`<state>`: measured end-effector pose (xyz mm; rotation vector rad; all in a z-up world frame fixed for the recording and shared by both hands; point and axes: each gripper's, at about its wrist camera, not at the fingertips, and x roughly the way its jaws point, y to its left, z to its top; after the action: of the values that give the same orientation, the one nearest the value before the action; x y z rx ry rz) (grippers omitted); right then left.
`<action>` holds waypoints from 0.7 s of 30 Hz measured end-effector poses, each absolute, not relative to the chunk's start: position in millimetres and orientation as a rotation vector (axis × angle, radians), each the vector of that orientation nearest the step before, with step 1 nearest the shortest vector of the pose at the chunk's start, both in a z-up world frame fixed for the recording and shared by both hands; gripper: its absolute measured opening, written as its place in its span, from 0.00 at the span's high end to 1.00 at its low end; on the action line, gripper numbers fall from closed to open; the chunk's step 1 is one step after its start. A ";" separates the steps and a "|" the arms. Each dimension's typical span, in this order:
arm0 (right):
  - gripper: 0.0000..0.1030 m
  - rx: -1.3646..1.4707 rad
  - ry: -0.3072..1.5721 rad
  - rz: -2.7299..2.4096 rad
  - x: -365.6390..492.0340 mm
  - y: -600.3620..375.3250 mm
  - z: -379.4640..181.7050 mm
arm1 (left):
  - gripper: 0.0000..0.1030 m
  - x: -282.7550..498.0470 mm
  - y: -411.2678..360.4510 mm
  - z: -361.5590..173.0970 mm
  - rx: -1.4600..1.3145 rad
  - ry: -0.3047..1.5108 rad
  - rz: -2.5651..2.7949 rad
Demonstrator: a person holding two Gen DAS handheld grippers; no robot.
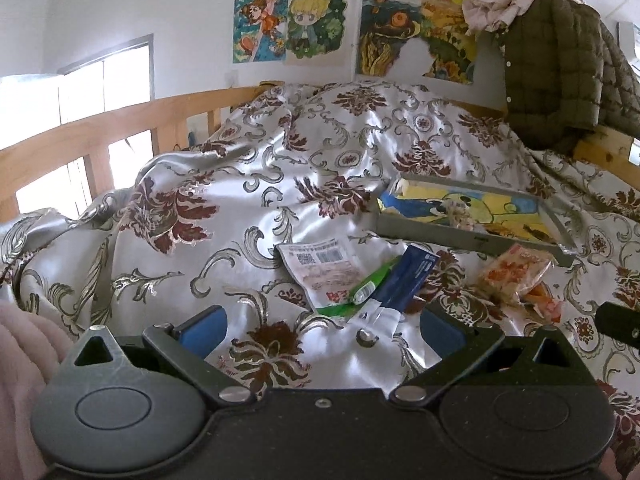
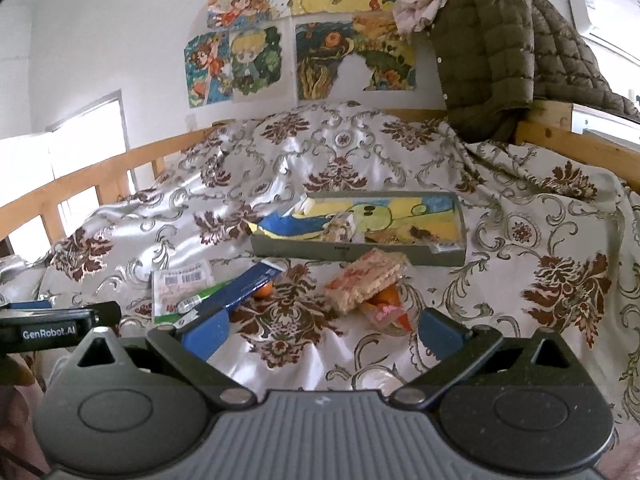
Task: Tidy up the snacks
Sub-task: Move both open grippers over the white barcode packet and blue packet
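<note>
right tool [image 2: 322, 330], jaws apart and empty, sits nearest the rice bar [image 2: 362, 282], just above it mid-frame, long axis tilted up-right.

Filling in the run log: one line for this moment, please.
left gripper open | right gripper open | snack packets loose on bedspread | one packet in tray

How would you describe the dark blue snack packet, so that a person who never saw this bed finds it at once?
On the floral bedspread lies a shallow grey tray with a cartoon picture inside. In front of its left end sits a small pile of wrappers. The blue packet is the long, narrow one lying diagonally there, on a white packet with barcodes, unlike the pinkish rice cracker pack to the right.
</note>
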<state>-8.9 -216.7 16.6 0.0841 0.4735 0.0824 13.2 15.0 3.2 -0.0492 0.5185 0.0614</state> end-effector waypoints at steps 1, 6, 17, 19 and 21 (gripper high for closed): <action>0.00 0.084 0.481 0.082 -7.2 -216.5 16.5 | 0.01 14.0 15.8 3.1 -0.054 0.522 0.063; 0.00 0.086 0.507 0.083 -1.9 -215.7 14.0 | 0.01 18.5 18.3 2.1 -0.073 0.544 0.075; 0.00 0.122 0.573 0.112 15.2 -216.1 7.5 | 0.01 37.6 23.6 1.0 -0.101 0.607 0.072; 0.00 0.121 0.594 0.125 22.1 -214.2 5.5 | 0.01 46.5 25.6 1.0 -0.106 0.630 0.066; 0.00 0.112 0.613 0.140 29.6 -211.1 2.6 | 0.01 57.1 26.7 1.0 -0.102 0.649 0.056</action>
<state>29.6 -211.1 2.6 0.1115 0.6134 0.1395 57.1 26.7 1.0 -0.1021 0.6492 0.0561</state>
